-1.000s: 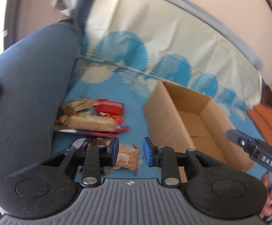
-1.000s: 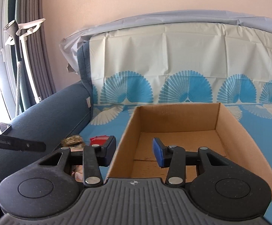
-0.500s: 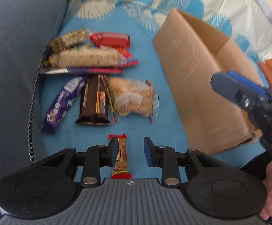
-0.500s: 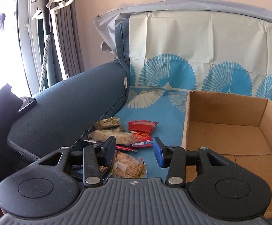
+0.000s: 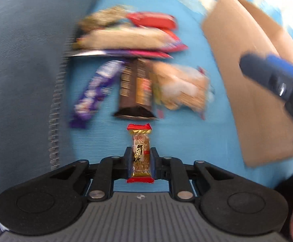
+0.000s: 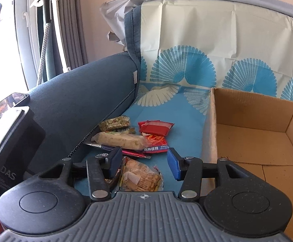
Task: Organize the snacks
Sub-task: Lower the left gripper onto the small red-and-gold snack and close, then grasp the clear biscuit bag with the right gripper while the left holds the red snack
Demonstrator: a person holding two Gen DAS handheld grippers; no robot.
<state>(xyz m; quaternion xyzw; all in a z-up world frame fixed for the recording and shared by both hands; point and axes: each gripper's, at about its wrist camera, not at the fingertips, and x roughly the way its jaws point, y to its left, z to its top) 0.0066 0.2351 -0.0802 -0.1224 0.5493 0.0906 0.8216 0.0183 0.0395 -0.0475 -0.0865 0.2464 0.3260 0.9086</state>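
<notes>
I am closing my left gripper [image 5: 140,162] on a small gold candy bar with red ends [image 5: 140,151], which is lying lengthwise between my two fingers on the blue cloth [image 5: 186,139]; the pads are sitting right against its sides, and its far end is sticking out past my fingertips. Just beyond that end a dark brown packet [image 5: 136,88] is lying, with a purple wrapper [image 5: 95,92] on its left and a clear bag of biscuits [image 5: 180,88] on its right, all blurred. Farther ahead more snacks are piled together, among them a long pale bar [image 5: 122,38] and a red packet [image 5: 152,20]. The cardboard box [image 5: 253,92] is standing off to the right of my left fingers. My right gripper [image 6: 142,164] is hovering above the biscuit bag [image 6: 140,178] with its fingers spreading apart and nothing between them; the bag is showing in the gap below them. The open box [image 6: 253,141] is sitting to the right of those fingers, and the sofa arm [image 6: 82,92] is rising on the left.
</notes>
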